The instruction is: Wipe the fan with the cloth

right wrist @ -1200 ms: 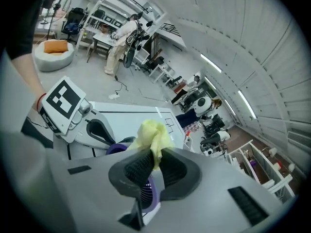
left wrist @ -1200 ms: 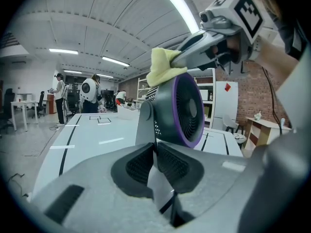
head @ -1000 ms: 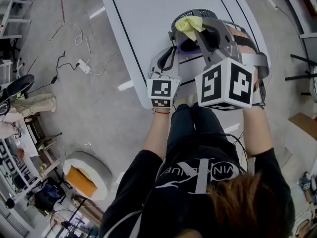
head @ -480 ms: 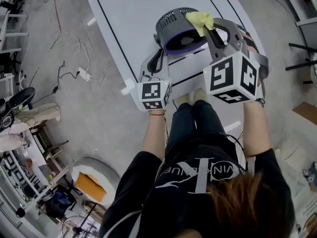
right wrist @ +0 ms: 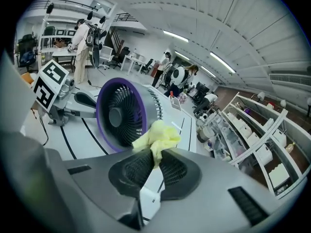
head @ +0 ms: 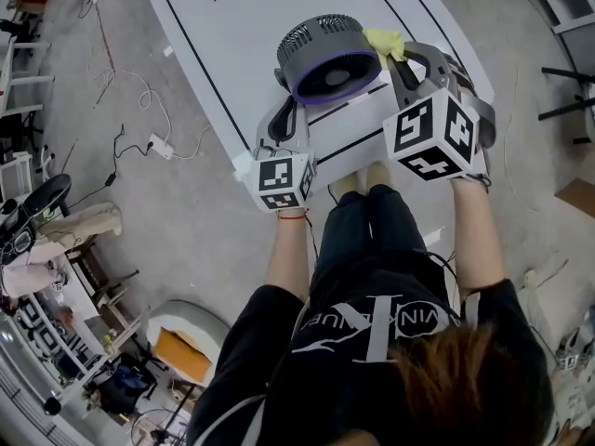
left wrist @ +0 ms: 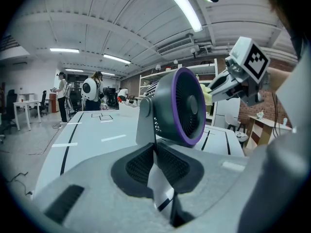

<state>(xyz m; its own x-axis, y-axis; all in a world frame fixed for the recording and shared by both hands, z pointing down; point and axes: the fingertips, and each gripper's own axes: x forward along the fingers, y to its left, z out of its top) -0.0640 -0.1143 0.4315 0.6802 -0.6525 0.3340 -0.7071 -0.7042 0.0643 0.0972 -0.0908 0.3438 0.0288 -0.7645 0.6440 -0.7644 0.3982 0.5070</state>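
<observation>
On the table (head: 242,35), left claw (left wrist: 154,147) grips the fan (head: 330,59), right claw (right wrist: 156,155) the yellow cloth (right wrist: 155,136).

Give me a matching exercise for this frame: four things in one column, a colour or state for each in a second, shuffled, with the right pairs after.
Things:
1. cloth
2. fan's front ring
3. left gripper
4. table

Descriptions:
A. white with black lines
B. shut on the fan's stand
C. yellow, pinched in the right gripper
D. purple

Pairs: 1-C, 2-D, 3-B, 4-A
</observation>
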